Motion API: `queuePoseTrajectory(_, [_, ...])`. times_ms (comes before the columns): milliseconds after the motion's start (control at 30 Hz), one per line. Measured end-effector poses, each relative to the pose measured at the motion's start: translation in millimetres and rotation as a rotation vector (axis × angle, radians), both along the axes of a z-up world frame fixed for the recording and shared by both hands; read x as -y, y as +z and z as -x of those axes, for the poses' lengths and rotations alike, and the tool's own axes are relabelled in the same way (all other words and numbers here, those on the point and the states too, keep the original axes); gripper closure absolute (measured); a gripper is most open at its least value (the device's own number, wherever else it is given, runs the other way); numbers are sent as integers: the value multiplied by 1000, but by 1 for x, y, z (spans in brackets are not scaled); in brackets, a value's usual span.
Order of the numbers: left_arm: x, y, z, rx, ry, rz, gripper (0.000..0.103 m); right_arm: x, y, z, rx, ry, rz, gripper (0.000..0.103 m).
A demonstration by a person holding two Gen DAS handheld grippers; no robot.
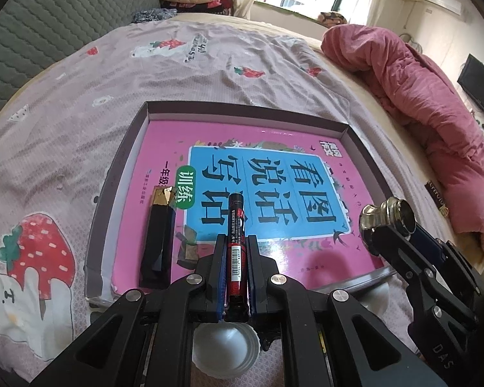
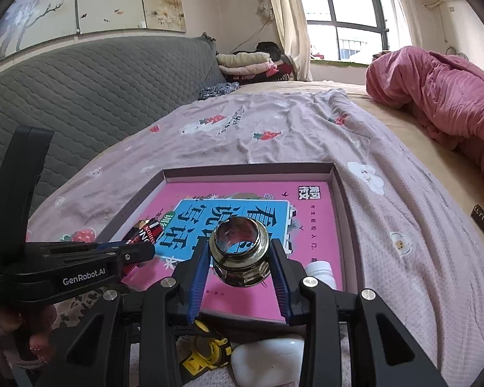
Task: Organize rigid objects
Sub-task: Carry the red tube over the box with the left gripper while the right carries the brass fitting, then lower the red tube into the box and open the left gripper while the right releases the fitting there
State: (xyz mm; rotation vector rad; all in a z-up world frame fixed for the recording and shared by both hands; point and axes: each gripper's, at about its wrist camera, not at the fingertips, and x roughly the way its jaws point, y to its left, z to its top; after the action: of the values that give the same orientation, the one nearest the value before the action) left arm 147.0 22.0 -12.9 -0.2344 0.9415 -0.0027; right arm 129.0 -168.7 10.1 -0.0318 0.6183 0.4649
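We saw the left gripper (image 1: 237,242) clamped on a red-black battery (image 1: 236,225) and the right gripper (image 2: 238,258) gripping a metal fitting (image 2: 238,251), both above the pink book (image 1: 164,148) in the shallow box (image 1: 242,111), on the bedsheet (image 1: 177,74).

Bed covered by a pale mauve sheet (image 1: 193,74) printed with strawberries and white bears. Grey quilted headboard (image 2: 90,90) along the left. Crumpled pink duvet (image 2: 442,103) heaped on the right side. Folded clothes (image 2: 251,64) stacked at the far end, beside cream curtains (image 2: 290,22). Window (image 2: 348,13) in the far wall; air conditioner (image 1: 442,0) mounted high to its right. Dark screen (image 1: 479,87) on the right wall. Painted panel (image 2: 90,0) above the headboard.
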Motion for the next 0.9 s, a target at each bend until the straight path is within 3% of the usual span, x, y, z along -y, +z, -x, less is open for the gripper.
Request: queuePoseTrajectory(900, [-4,-14,-9,-21,12,12,93,-7,-19,-13,-64,32,24,66])
